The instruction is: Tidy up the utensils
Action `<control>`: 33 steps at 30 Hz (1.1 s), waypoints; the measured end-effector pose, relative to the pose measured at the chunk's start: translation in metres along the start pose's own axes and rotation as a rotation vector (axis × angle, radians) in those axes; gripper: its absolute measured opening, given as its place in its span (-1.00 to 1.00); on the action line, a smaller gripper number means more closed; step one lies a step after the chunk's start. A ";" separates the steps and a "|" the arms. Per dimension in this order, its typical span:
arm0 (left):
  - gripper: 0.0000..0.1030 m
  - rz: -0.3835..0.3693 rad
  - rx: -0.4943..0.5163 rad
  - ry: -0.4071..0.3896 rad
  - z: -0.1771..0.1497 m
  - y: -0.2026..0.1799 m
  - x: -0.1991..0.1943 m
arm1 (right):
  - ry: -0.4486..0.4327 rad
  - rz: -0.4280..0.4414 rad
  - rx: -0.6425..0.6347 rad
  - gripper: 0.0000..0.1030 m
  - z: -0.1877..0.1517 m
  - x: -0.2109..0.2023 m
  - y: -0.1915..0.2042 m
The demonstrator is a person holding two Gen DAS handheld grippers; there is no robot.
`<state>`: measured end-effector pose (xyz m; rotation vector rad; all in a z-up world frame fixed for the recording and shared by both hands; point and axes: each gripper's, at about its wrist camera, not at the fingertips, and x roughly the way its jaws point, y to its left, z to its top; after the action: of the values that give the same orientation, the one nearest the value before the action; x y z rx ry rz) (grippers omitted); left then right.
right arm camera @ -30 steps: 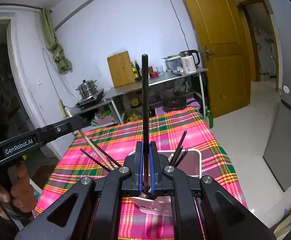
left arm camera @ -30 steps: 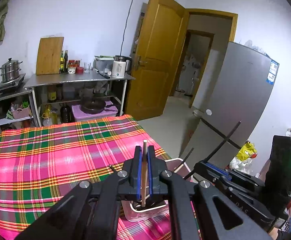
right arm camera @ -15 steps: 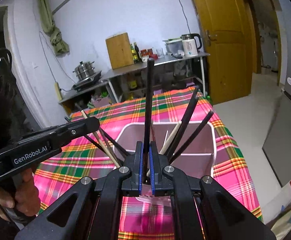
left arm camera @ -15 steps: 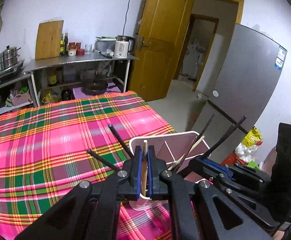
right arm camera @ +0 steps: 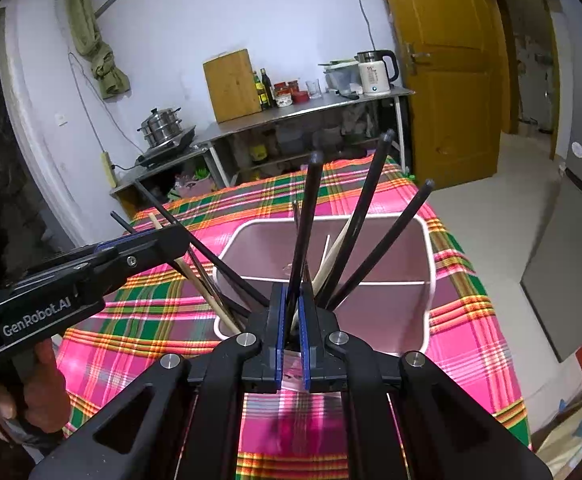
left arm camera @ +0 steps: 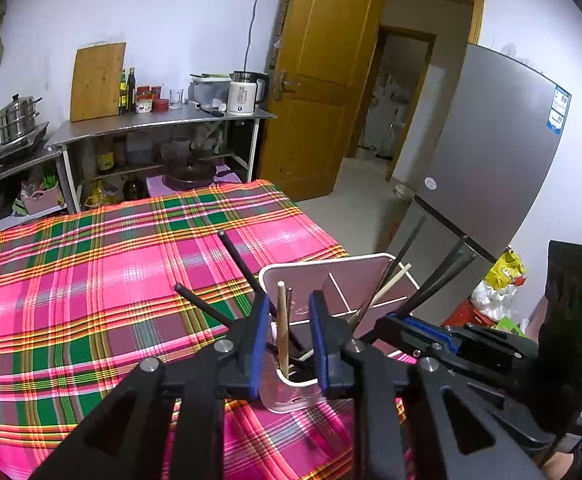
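Lower centre of each view: my left gripper [left arm camera: 288, 334], jaws opening around a loose wooden chopstick [left arm camera: 282, 326] standing in the white holder [left arm camera: 291, 398]; my right gripper [right arm camera: 290, 322] clamps a black chopstick [right arm camera: 305, 224] above that holder.

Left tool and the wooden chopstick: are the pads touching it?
Apart. In the left wrist view the left tool is opening, with clear gaps beside the wooden chopstick.

Table covered by a pink, green and yellow plaid cloth [left arm camera: 103, 280]. Directly on it stands one white compartmented utensil holder [right arm camera: 427, 280], just ahead of and below both pairs of jaws; bare cloth extends beyond and beside the jaws.
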<state>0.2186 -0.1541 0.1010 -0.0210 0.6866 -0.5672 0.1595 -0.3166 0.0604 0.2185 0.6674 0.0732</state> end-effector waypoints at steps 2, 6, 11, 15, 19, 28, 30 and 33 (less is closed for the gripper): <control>-0.57 0.002 0.005 -0.011 0.001 -0.001 -0.006 | -0.011 0.000 -0.002 -0.81 0.000 -0.006 0.000; -0.53 0.004 0.015 -0.039 0.002 -0.003 -0.020 | -0.036 -0.004 -0.010 -0.80 0.002 -0.019 0.002; -0.19 0.000 0.011 -0.078 -0.004 -0.004 -0.041 | -0.068 -0.005 -0.024 -0.78 0.001 -0.038 0.007; -0.14 0.012 0.020 -0.101 -0.014 -0.005 -0.056 | -0.095 -0.012 -0.039 -0.77 -0.006 -0.056 0.010; -0.12 0.018 0.014 -0.118 -0.029 -0.005 -0.066 | -0.111 -0.024 -0.046 -0.71 -0.015 -0.069 0.011; -0.12 0.044 0.011 -0.133 -0.066 -0.004 -0.070 | -0.122 -0.051 -0.086 -0.67 -0.043 -0.084 0.020; -0.12 0.053 0.007 -0.136 -0.074 -0.004 -0.070 | -0.120 -0.056 -0.092 -0.67 -0.051 -0.084 0.022; -0.12 0.061 0.002 -0.136 -0.085 -0.001 -0.069 | -0.111 -0.060 -0.095 -0.67 -0.059 -0.083 0.024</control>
<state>0.1232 -0.1066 0.0754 -0.0366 0.5527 -0.5029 0.0575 -0.2944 0.0711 0.1098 0.5582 0.0353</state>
